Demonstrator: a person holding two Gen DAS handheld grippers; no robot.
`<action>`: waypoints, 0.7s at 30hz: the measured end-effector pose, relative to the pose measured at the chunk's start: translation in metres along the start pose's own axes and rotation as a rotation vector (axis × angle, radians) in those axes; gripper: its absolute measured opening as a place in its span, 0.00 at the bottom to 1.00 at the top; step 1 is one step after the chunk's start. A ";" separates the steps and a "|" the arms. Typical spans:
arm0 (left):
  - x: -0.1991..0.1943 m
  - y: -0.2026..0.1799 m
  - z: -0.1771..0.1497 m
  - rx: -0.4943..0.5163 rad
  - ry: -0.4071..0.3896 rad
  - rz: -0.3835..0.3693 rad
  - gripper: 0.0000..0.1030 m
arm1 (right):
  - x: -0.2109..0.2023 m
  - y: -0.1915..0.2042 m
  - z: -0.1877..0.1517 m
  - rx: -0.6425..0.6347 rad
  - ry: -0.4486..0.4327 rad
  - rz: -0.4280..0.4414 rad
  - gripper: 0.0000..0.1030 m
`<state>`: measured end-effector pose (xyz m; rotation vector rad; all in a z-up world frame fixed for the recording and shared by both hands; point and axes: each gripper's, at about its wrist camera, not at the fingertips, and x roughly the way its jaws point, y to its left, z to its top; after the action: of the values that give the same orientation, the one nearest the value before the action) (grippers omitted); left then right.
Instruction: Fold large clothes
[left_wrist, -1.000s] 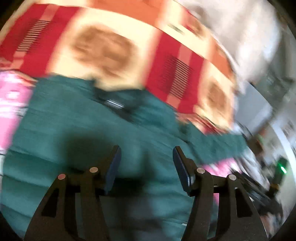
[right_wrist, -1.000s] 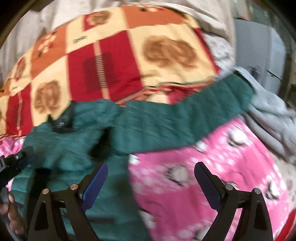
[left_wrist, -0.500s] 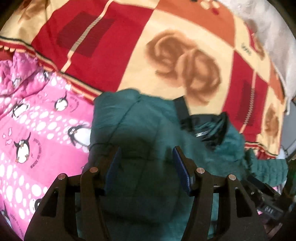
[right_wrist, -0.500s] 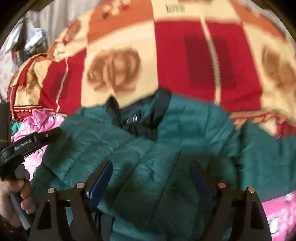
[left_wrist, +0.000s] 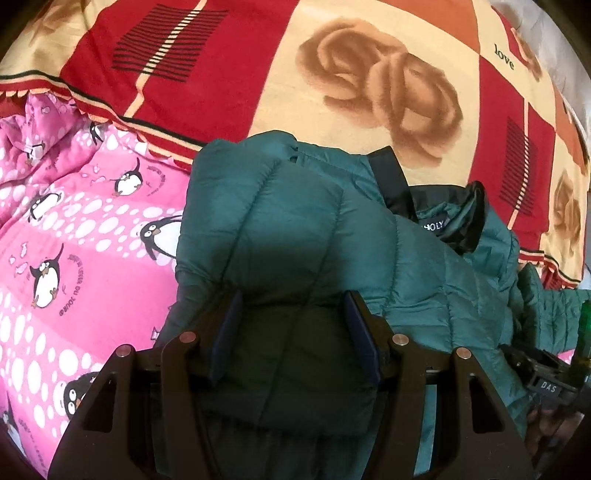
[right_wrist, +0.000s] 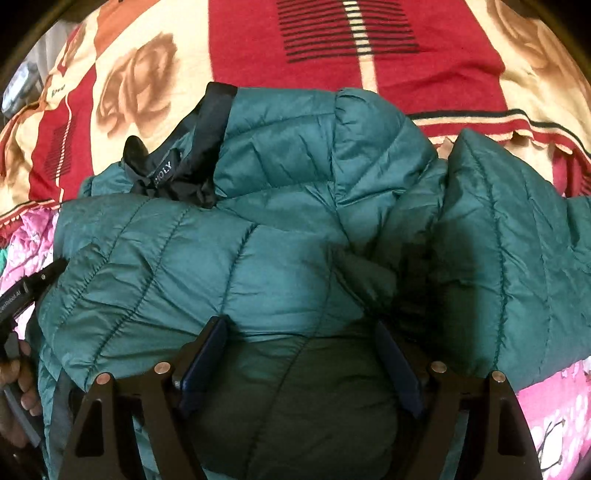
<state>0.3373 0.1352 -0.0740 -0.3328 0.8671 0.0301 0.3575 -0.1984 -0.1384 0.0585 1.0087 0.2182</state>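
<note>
A teal quilted puffer jacket (left_wrist: 295, 236) with a black collar (left_wrist: 450, 221) lies on the bed. Its left side is folded over the body. In the right wrist view the jacket (right_wrist: 280, 236) fills the middle, its collar (right_wrist: 173, 173) at upper left, and one sleeve (right_wrist: 517, 258) stretches out to the right. My left gripper (left_wrist: 291, 332) is open, its jaws low over the folded left part. My right gripper (right_wrist: 299, 354) is open, low over the jacket's body. Whether either pair of jaws touches the fabric I cannot tell.
A red, cream and orange rose-patterned blanket (left_wrist: 369, 74) lies behind the jacket. A pink penguin-print cover (left_wrist: 74, 240) lies to the left and under it, and shows at lower right in the right wrist view (right_wrist: 554, 413). The other gripper's handle (right_wrist: 22, 295) is at the left edge.
Both grippers have moved in closer and lower over the jacket. The right gripper swung left from the pink cover and sleeve onto the jacket's body. Both stayed open.
</note>
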 end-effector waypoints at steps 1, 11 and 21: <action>-0.004 -0.001 0.001 -0.003 -0.008 -0.002 0.55 | -0.002 0.001 0.000 -0.001 -0.002 0.004 0.78; -0.021 -0.055 -0.012 0.133 0.041 -0.153 0.56 | -0.062 0.028 0.008 -0.048 -0.084 0.091 0.77; -0.026 -0.056 -0.018 0.092 0.033 -0.127 0.56 | -0.057 0.020 -0.001 -0.099 -0.046 0.006 0.80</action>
<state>0.3163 0.0797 -0.0498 -0.3016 0.8754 -0.1326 0.3240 -0.1904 -0.0884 -0.0234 0.9510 0.2709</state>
